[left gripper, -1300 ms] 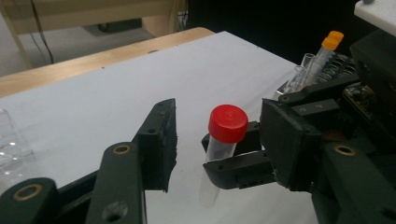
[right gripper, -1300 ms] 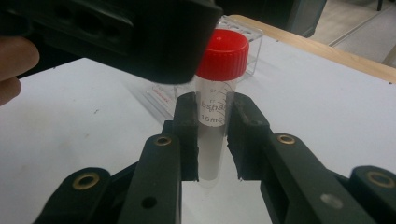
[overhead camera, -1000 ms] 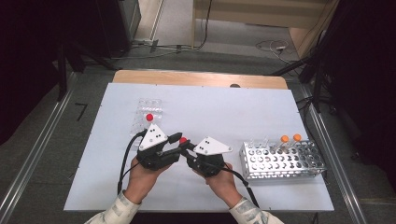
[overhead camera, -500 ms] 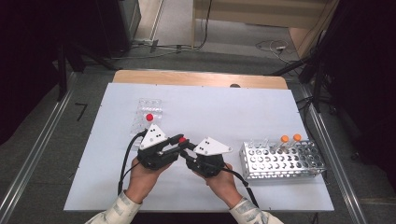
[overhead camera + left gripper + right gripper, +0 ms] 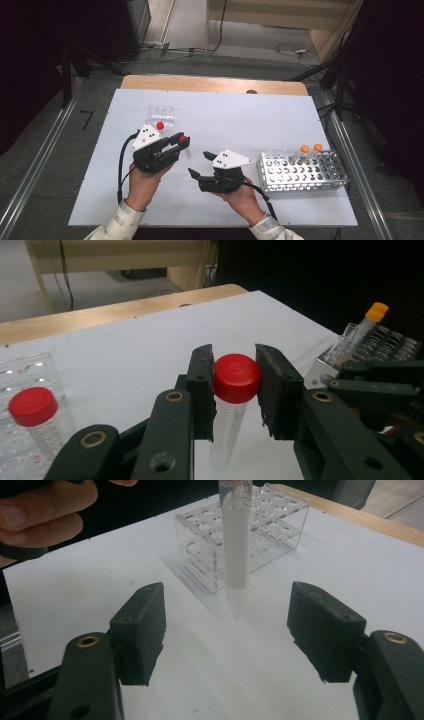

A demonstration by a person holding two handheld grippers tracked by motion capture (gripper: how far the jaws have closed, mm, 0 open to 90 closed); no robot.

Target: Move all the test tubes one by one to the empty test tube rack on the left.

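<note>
Gripping a red-capped tube [image 5: 233,405] by its cap, the left gripper [image 5: 175,145] holds it upright above the white tabletop [image 5: 235,120], its jaws clenched on either side of the red cap; the tube's clear graduated body hangs down between them, clear of the surface. In the right gripper view the same tube [image 5: 236,545] hangs ahead of the jaws with its pointed tip just over the tabletop. The right gripper [image 5: 198,164], near the left one, has just been opening its jaws: they stand wide and released, with nothing pressed between them. Behind the held tube stands a clear plastic rack [image 5: 160,114] carrying another red-capped tube [image 5: 35,417]. To the right sits a metal rack [image 5: 300,172] holding two orange-capped tubes [image 5: 311,150] along its far edge, close to the right gripper.
</note>
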